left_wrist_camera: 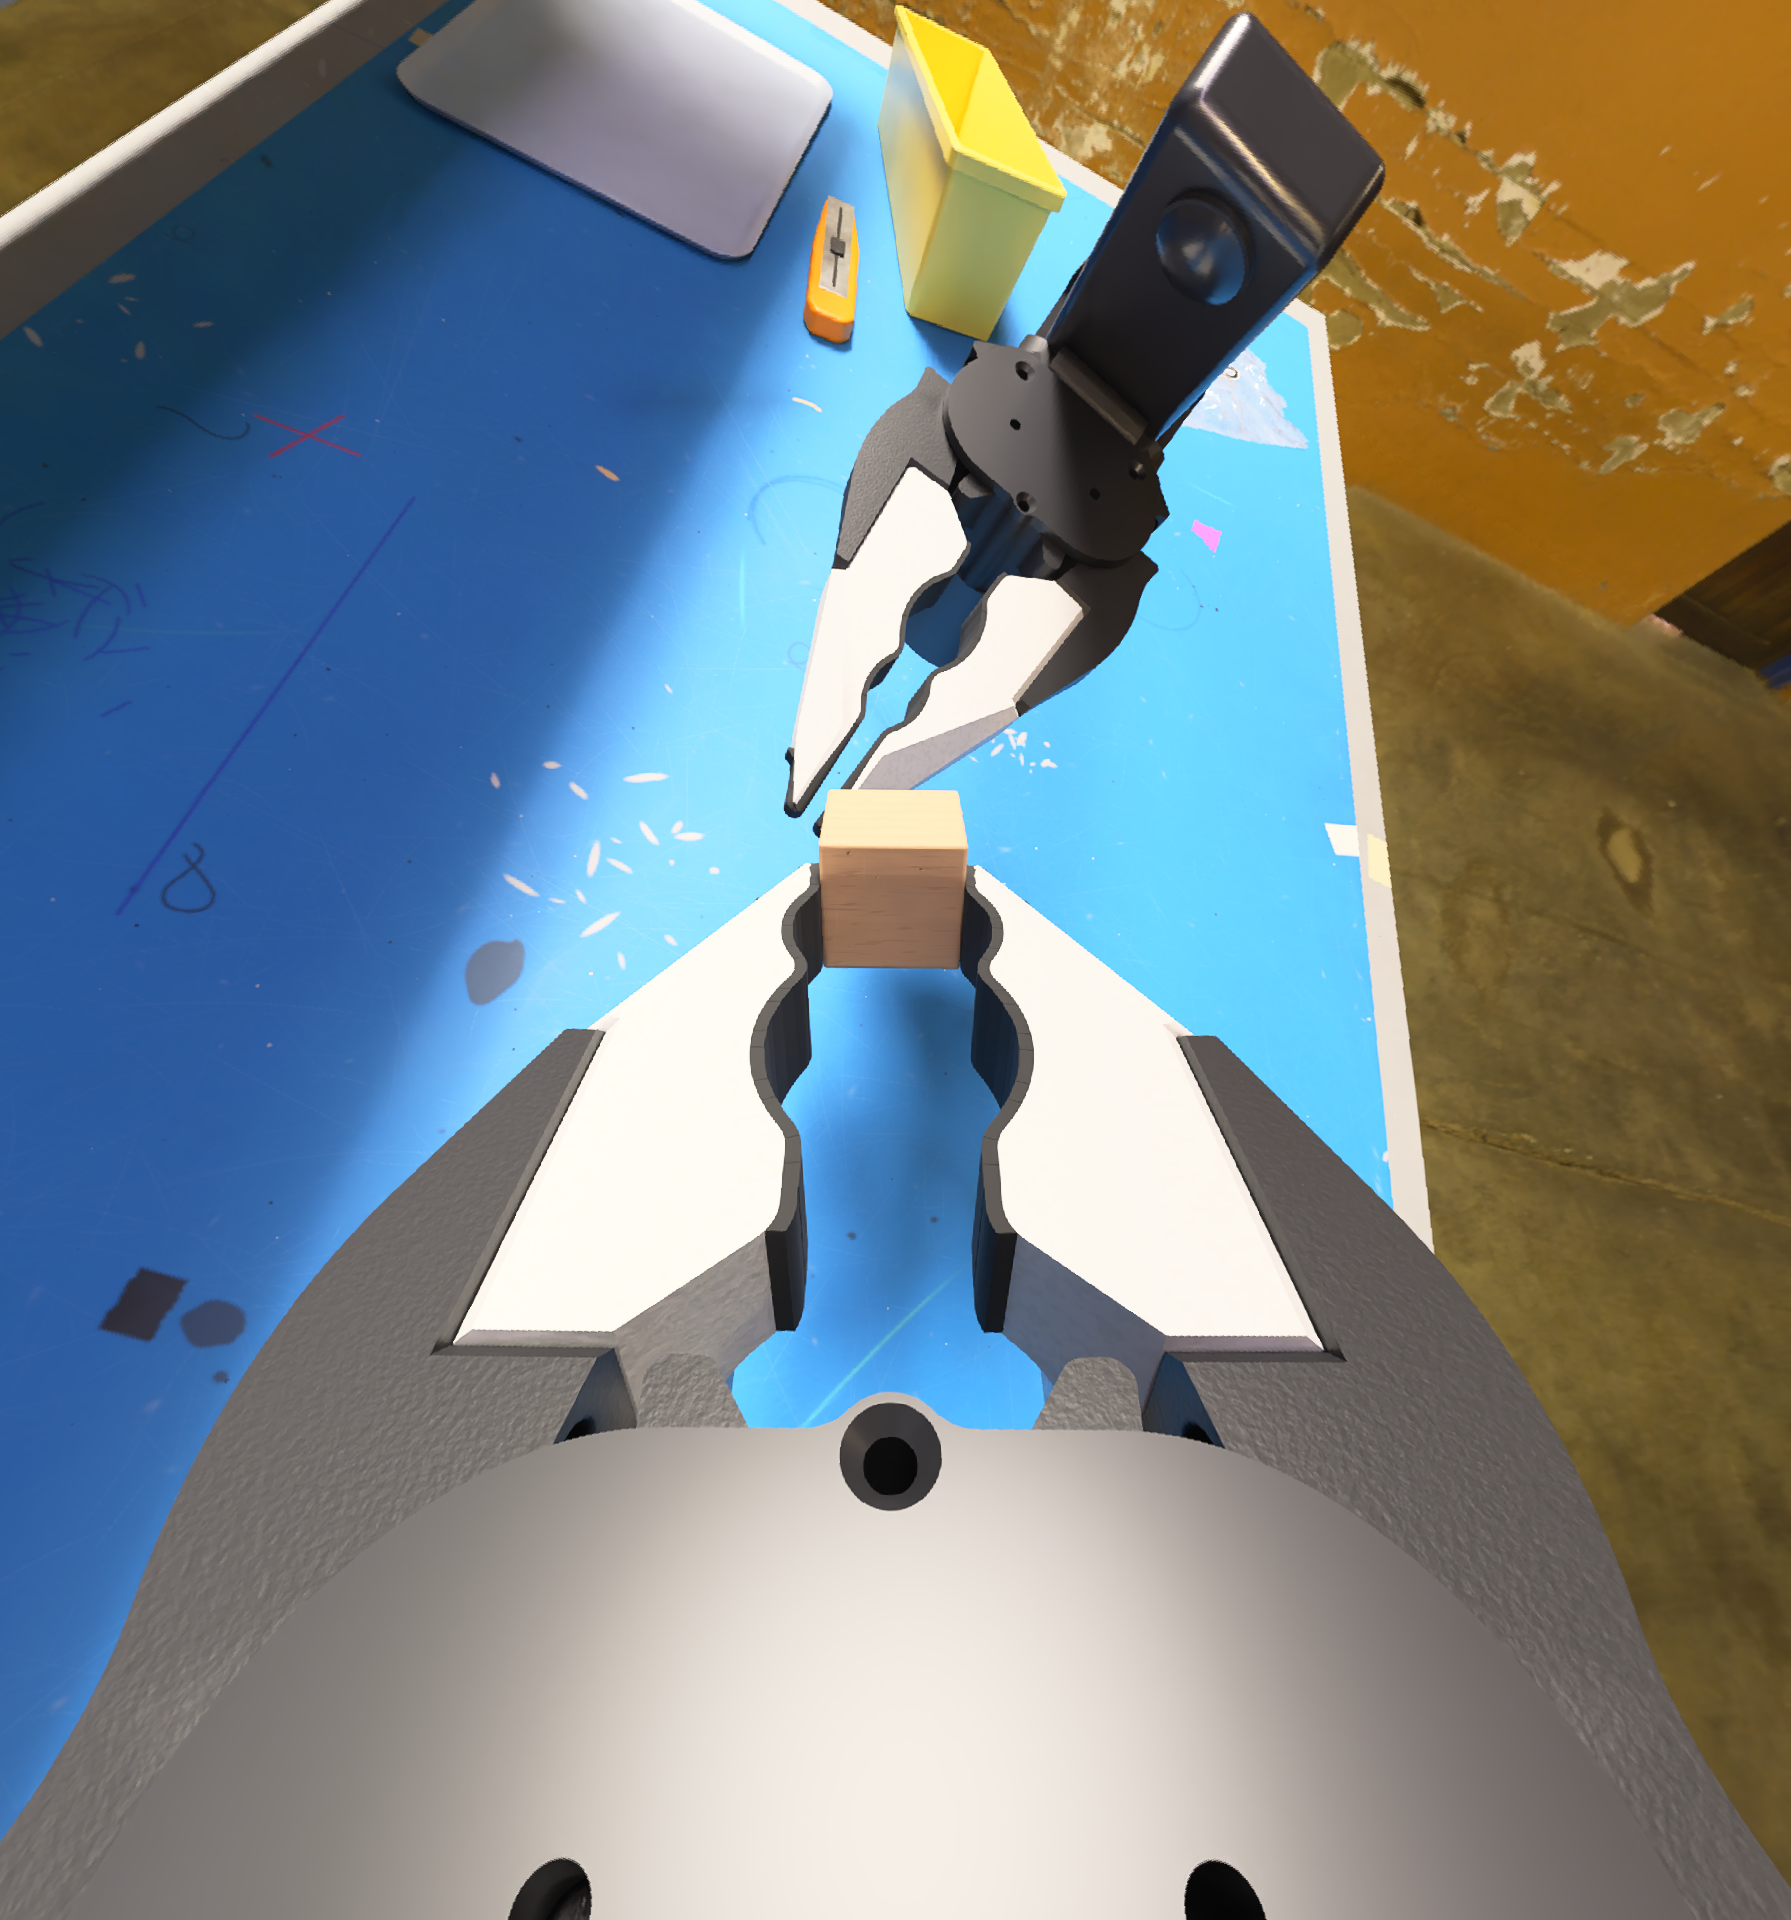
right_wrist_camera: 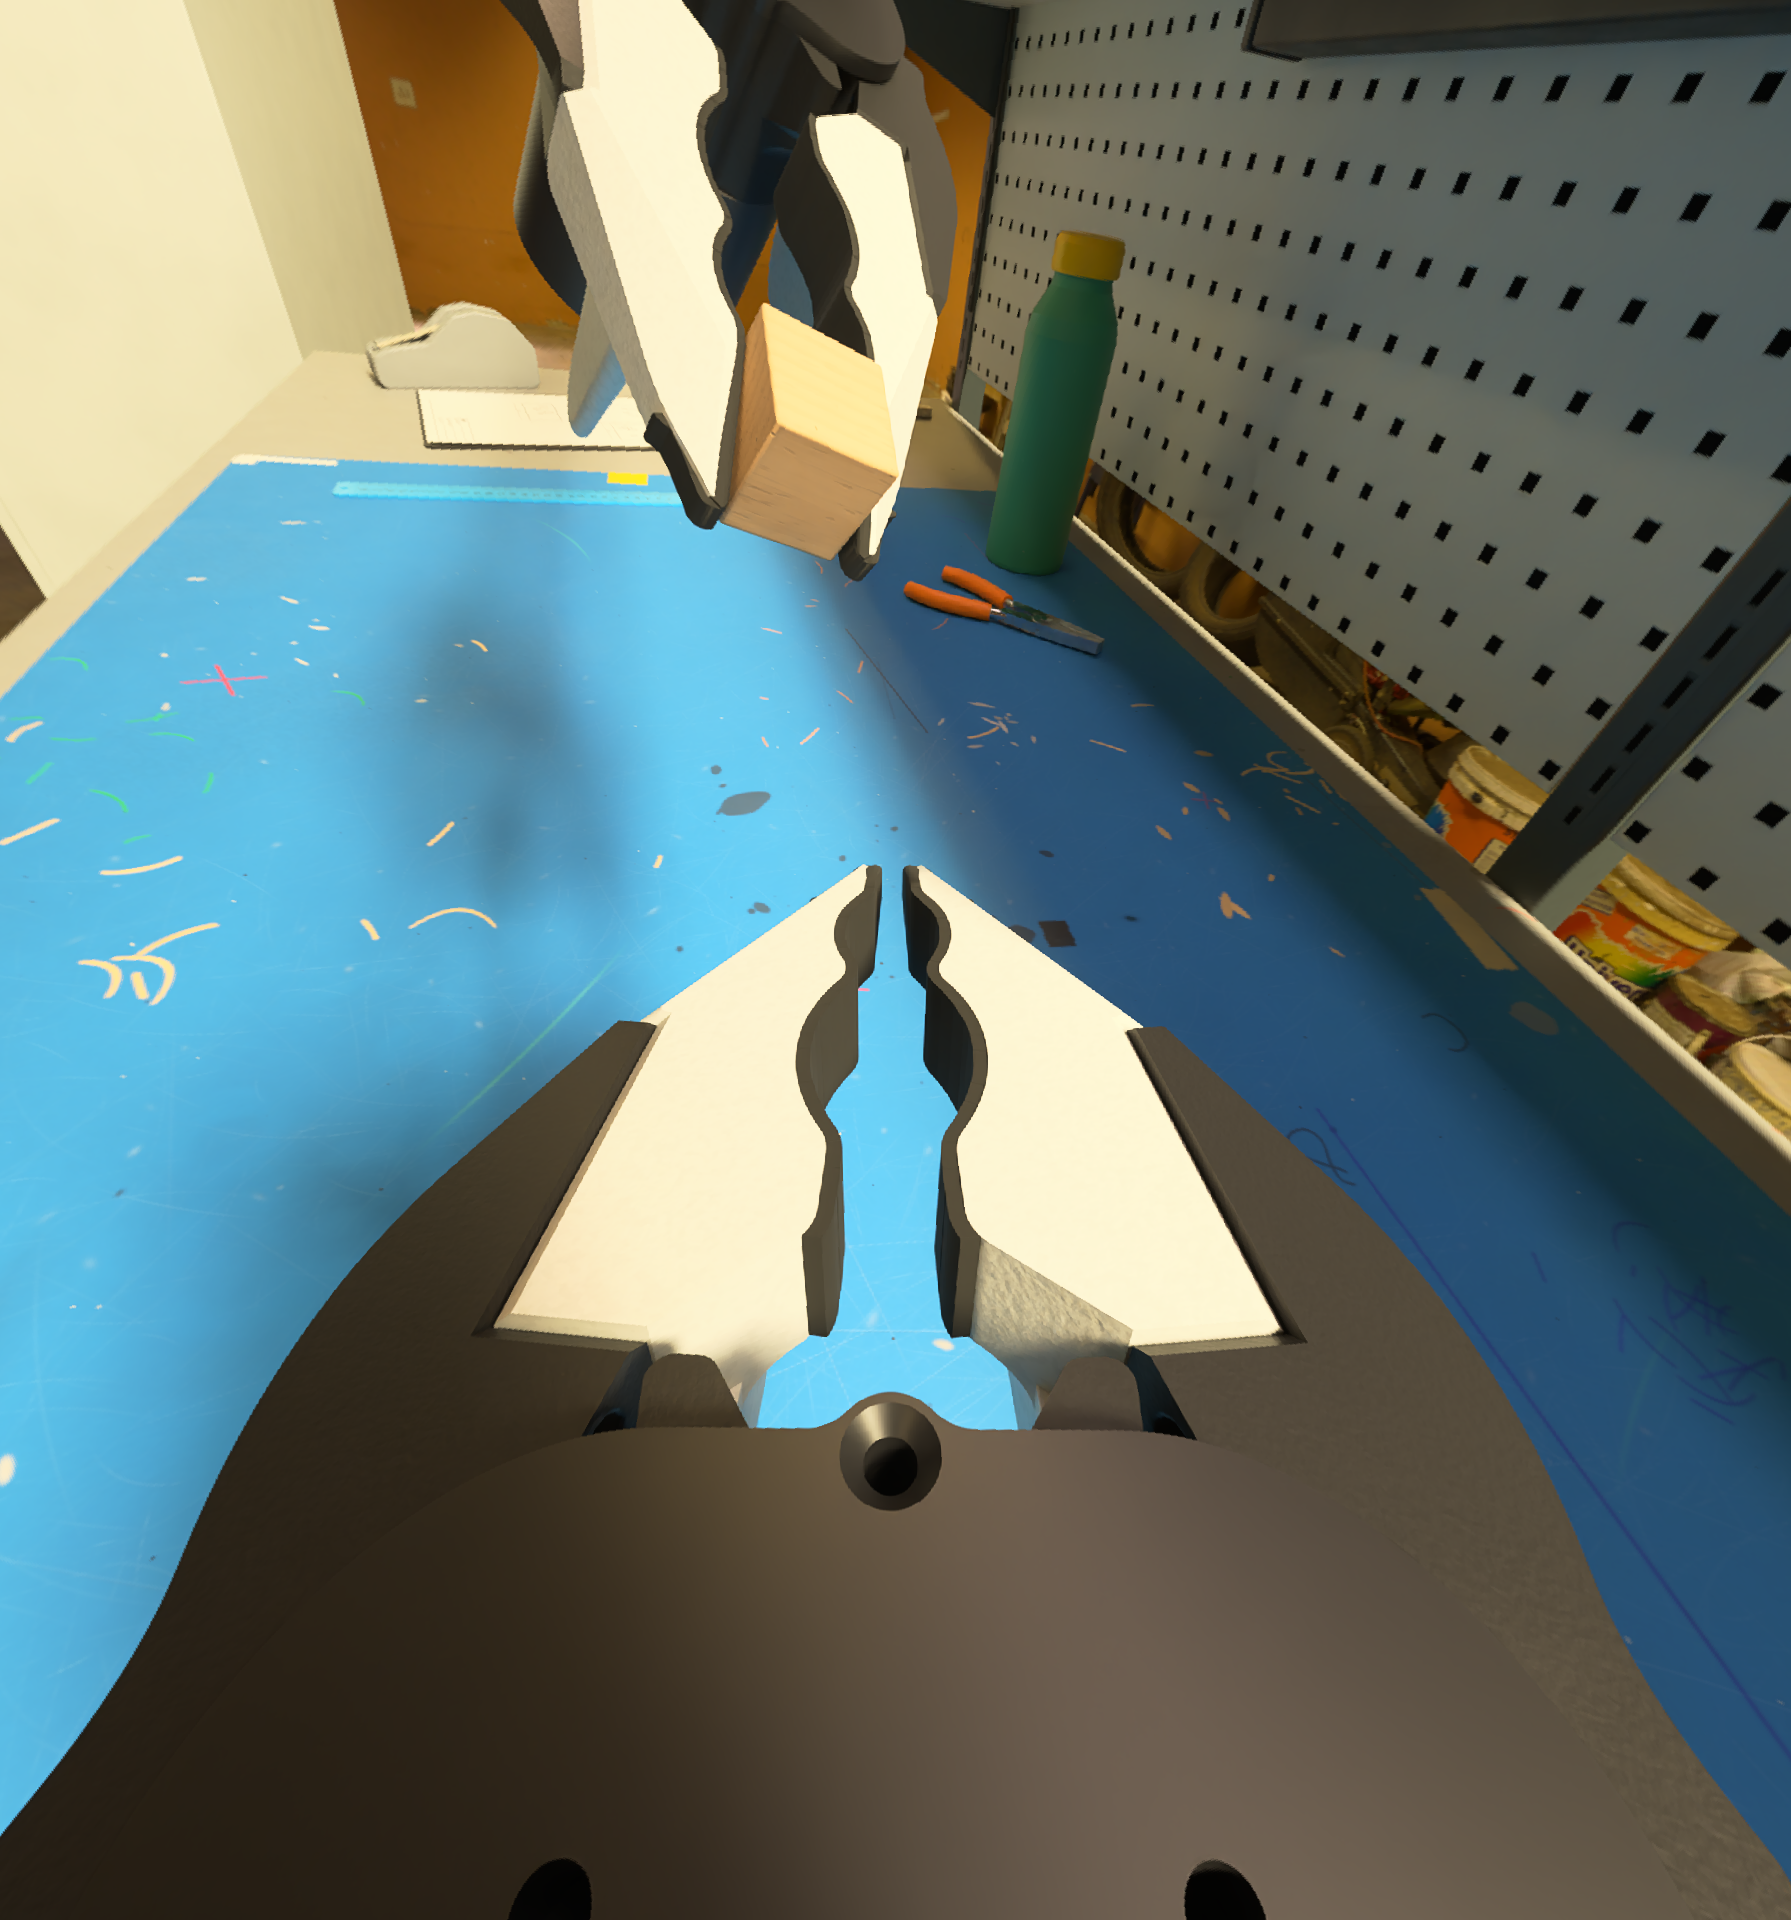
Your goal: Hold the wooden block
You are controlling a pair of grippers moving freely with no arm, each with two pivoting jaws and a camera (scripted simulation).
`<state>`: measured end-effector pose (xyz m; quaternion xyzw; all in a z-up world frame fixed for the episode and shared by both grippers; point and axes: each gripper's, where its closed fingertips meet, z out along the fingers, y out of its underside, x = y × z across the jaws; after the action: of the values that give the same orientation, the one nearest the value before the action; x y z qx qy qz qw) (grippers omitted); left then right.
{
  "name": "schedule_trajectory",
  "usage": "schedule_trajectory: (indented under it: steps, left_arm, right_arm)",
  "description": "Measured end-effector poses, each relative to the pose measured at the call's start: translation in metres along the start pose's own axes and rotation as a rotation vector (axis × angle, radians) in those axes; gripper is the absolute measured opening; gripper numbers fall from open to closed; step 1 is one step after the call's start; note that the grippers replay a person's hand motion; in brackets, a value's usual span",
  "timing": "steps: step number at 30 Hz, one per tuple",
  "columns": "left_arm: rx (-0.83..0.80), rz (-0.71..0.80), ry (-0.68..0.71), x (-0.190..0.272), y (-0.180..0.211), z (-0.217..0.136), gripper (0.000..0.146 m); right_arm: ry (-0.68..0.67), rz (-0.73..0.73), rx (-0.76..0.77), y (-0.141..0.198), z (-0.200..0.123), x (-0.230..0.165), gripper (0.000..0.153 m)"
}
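Left gripper [left_wrist_camera: 891, 894] fingers [left_wrist_camera: 1067, 1039] clamped on the wooden block [left_wrist_camera: 891, 883], lifted clear above the blue table [left_wrist_camera: 351, 727]. Right gripper [right_wrist_camera: 891, 883] fingers nearly together, empty, low over the table, near the block. Probably light, stiff, smooth-faced; best pinched on flat opposite sides, squarely, to avoid twisting.

The left gripper [left_wrist_camera: 891, 914] clamps the wooden block [left_wrist_camera: 892, 879] between its fingertips, above the blue table [left_wrist_camera: 351, 727]. Just beyond the block, the right gripper [left_wrist_camera: 829, 795] points back, fingers nearly together.
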<state>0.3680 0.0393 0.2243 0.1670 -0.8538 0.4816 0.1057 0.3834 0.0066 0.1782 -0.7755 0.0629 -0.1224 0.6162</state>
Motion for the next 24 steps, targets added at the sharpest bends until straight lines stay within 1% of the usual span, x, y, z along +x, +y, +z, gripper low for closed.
schedule_trajectory:
  steps: [3,13,24]
  left_arm:
    - [0.003,-0.003,0.010,0.001,0.001,0.000,0.025]
    - [-0.007,0.011,0.024,0.005,0.010,-0.001,0.025]
    - [-0.016,0.041,0.064,0.013,0.023,-0.005,0.025]
  right_arm:
    - [0.008,-0.023,-0.005,0.000,0.000,-0.001,0.006]
    - [-0.036,-0.081,-0.027,0.005,0.005,-0.015,0.009]
    - [-0.029,-0.173,-0.055,0.007,0.010,-0.028,0.008]
